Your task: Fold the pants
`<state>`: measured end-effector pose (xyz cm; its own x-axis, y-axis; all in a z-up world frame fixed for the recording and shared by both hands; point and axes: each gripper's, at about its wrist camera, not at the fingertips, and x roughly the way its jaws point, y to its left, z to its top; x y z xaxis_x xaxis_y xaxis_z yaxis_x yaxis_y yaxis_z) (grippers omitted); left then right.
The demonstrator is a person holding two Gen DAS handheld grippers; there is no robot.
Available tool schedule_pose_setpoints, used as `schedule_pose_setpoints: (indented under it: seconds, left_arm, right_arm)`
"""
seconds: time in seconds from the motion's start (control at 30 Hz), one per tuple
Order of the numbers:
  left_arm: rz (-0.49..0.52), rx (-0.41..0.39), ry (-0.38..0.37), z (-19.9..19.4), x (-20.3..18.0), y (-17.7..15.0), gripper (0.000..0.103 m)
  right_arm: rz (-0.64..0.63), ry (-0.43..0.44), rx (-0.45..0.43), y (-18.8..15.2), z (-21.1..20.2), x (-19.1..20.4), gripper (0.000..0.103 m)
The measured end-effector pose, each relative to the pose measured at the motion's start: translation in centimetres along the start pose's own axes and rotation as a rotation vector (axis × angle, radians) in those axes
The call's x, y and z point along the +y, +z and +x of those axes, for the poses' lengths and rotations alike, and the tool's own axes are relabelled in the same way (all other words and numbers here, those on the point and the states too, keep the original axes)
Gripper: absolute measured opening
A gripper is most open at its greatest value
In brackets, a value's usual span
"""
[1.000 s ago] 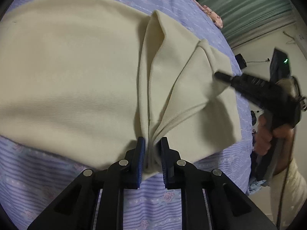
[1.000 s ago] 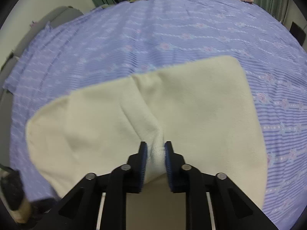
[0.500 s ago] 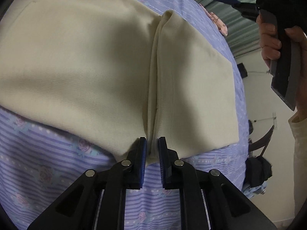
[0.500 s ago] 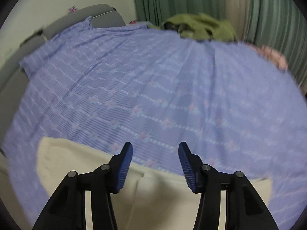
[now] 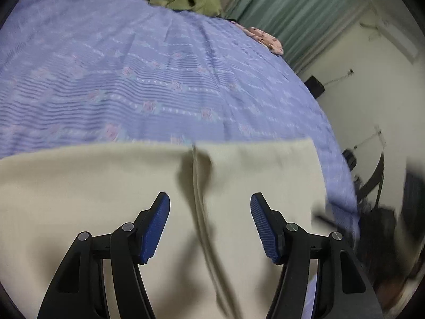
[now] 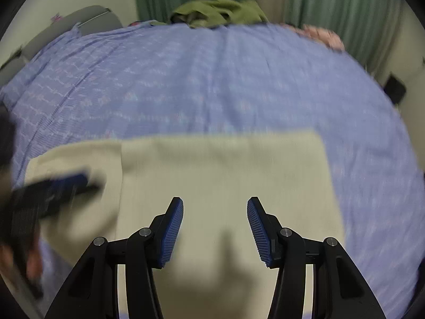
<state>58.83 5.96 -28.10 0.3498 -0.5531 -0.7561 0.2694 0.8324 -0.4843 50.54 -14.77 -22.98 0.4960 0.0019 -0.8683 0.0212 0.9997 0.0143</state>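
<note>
Pants [image 5: 106,186] lie folded on the bedsheet [image 5: 159,79]; left tool [image 5: 209,224] opening, right tool [image 6: 215,230] open, both empty

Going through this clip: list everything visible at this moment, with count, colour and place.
pants: one, cream, folded flat on the near part of the bed, a ridge running down them in the left wrist view
bedsheet: one, purple with striped flower print, covering the bed
green clothes: one heap, olive green, far edge of the bed
pink cloth: one, pink patterned, far right edge of the bed
curtain: green, behind the bed
left gripper: black with blue pads, jaws opening, nothing between them, above the pants
right gripper: black with blue pads, open, empty, above the pants
</note>
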Motion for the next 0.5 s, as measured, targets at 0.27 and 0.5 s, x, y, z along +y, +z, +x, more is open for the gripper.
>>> schedule_pose_setpoints:
  seconds: [0.27,0.5]
  left_arm:
    - [-0.168,0.076,-0.037,5.7,2.1,2.1,0.043]
    - [-0.127,0.015,-0.026,4.5,0.0,2.5,0.019]
  right_arm:
    - [0.049,0.02,0.05,-2.8,2.0,0.1,0.052]
    - [-0.006,0.022,0.025,-2.5,1.6,1.2,0.052]
